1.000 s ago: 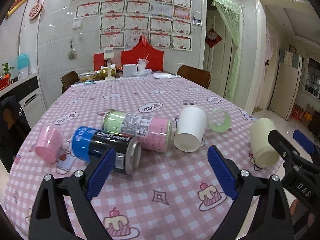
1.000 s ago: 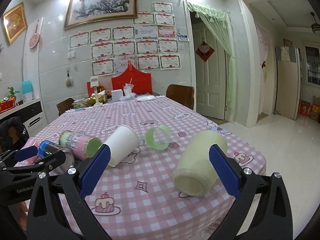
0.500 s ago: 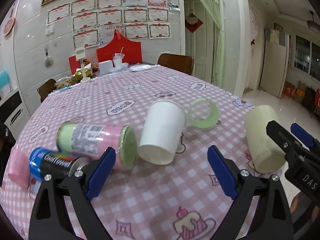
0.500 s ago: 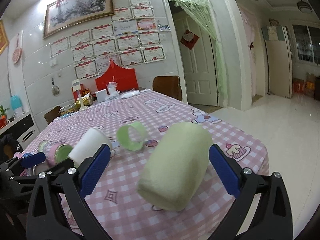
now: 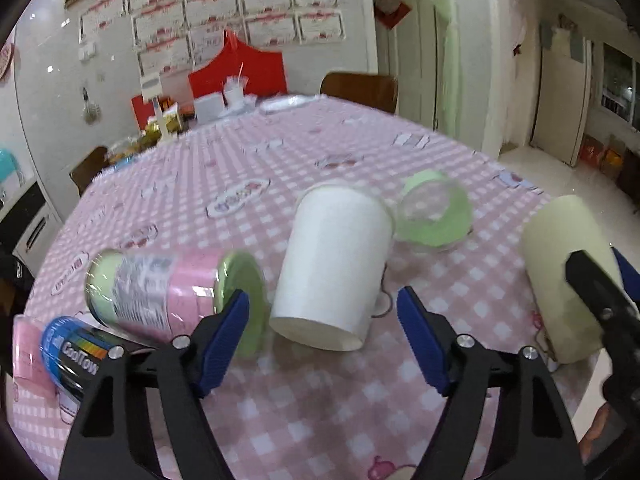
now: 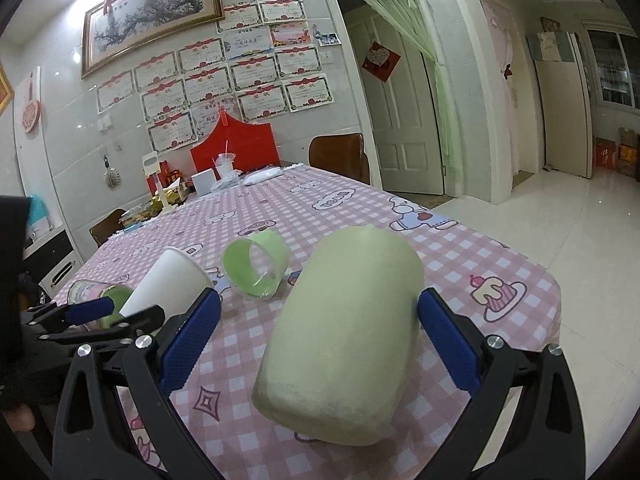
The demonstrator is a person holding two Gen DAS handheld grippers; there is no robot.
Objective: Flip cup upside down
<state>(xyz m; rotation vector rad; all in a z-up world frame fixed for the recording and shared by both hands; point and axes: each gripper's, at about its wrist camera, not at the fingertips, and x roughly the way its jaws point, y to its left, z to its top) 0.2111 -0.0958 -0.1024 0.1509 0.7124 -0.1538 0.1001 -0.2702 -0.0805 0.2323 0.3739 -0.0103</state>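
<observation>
White paper cup (image 5: 334, 268) on side, rim toward camera; left tool (image 5: 323, 336) and right tool (image 6: 318, 338) both spread, empty.

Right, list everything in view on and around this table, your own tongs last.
white paper cup: 1, white, on its side mid-table, in front of the left tongs
pale green cup: 1, pale green, on its side between the right tongs' fingers
clear green cup: 1, green, on its side beyond the white cup
pink-and-green canister: 1, lying left of the white cup
blue can: 1, lying at near left
tablecloth: 1, pink check
chair: 1, brown, far side
left tongs: 1, black and blue, open
right tongs: 1, black and blue, open
</observation>
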